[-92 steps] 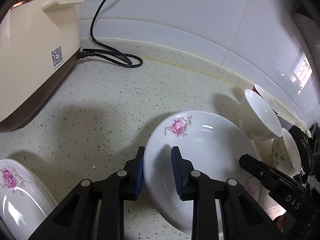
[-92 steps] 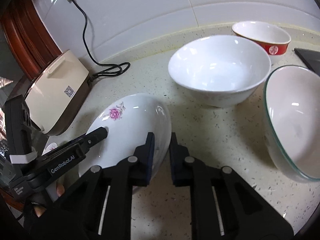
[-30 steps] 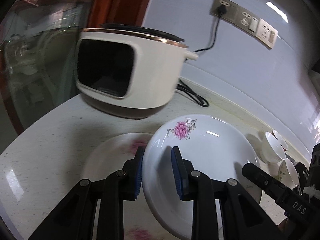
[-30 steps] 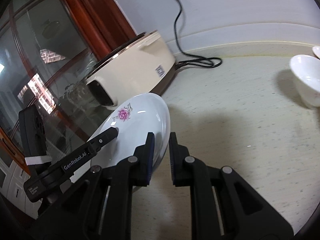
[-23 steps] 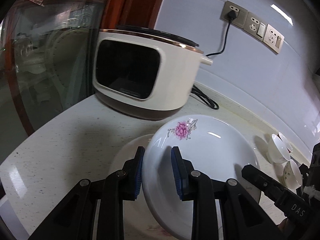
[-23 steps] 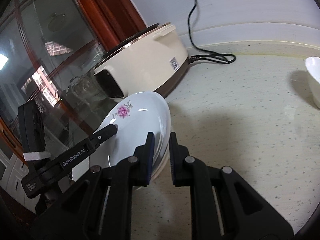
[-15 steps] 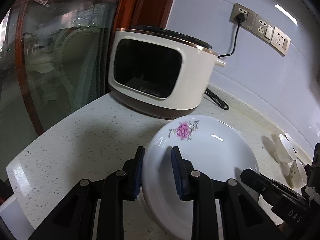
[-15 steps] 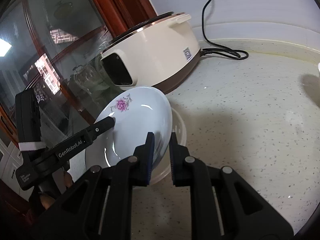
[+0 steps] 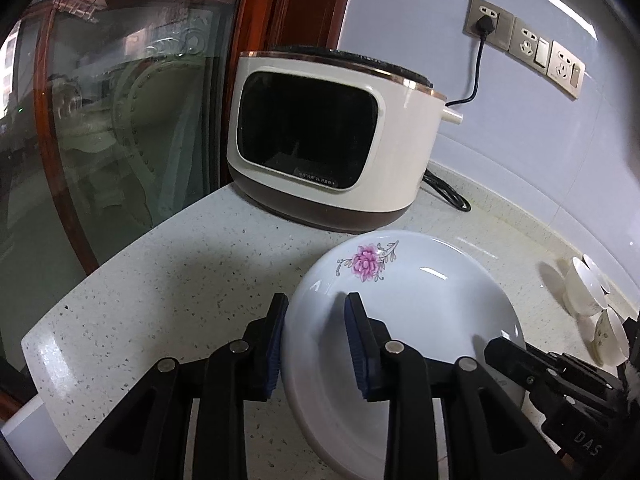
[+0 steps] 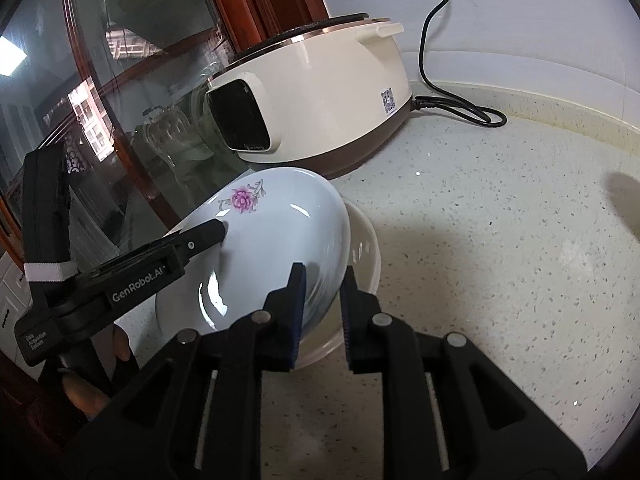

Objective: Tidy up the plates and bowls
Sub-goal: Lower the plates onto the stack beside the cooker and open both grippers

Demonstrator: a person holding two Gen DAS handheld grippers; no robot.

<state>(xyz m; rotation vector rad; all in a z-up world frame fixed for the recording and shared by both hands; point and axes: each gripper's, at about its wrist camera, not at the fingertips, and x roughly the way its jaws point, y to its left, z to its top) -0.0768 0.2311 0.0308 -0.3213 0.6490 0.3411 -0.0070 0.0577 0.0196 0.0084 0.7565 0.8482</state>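
We've got both tongs, the left gripper [image 9: 316, 320] and right gripper [image 10: 322, 300], straddling the rim of the white plate [image 9: 404, 312] with its pink flower, jaws just easing apart, so let's lower it level onto the plate beneath [image 10: 366, 256] near the worktop's [image 10: 500, 240] left corner.

Dim, cool indoor light w/ small glare streaks on the plate [image 9: 404, 320] and glass door [image 10: 80, 92] at left, soft shadows on the speckled table [image 10: 500, 240], strong fisheye bending and dark vignette at edges, focus mostly sharp.
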